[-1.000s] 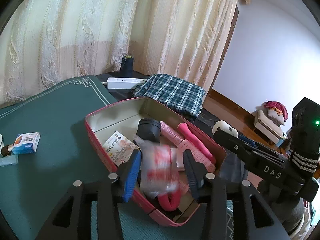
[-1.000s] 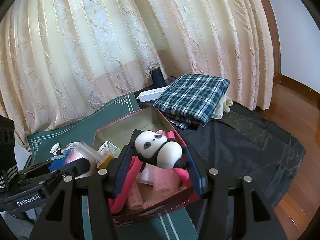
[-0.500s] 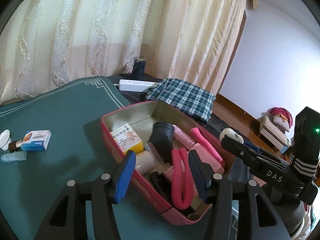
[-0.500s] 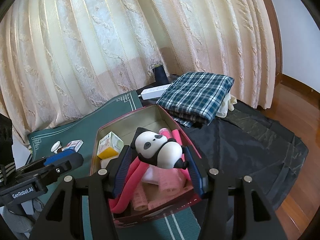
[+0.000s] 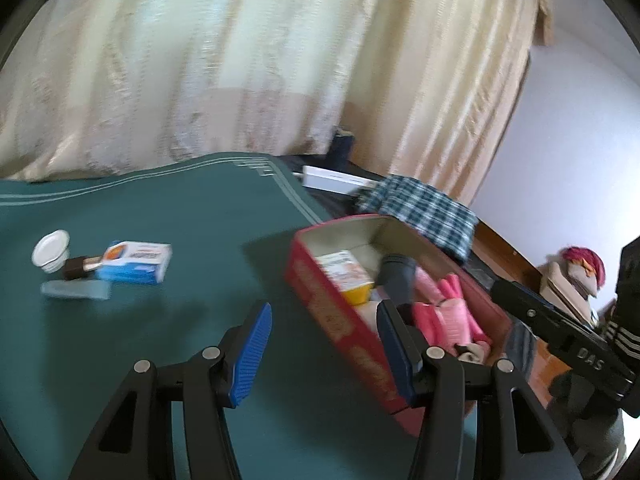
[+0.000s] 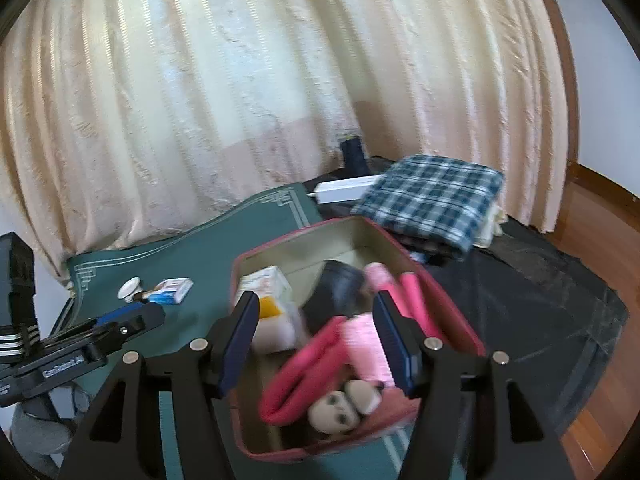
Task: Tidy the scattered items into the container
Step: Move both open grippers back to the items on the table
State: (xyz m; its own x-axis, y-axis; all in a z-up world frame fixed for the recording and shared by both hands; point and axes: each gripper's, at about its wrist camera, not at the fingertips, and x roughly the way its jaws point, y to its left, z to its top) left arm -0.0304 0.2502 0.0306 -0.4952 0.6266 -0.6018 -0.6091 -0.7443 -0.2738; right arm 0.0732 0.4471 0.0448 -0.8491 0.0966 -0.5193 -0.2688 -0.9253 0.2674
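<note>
Red tin (image 6: 448, 304): one panda (image 6: 346, 406); mat (image 5: 192, 216): one blue box (image 5: 136, 262).

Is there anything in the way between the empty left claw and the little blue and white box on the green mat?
No, nothing visible blocks it. The left gripper is open and empty, and only bare green mat lies between it and the blue and white box. The red tin sits off to the other side.

Red tin (image 5: 340, 320) on green mat (image 5: 160, 208), blue-white plaid cloth (image 6: 436, 196), cream curtain (image 6: 240, 80), blue-padded claws.
</note>
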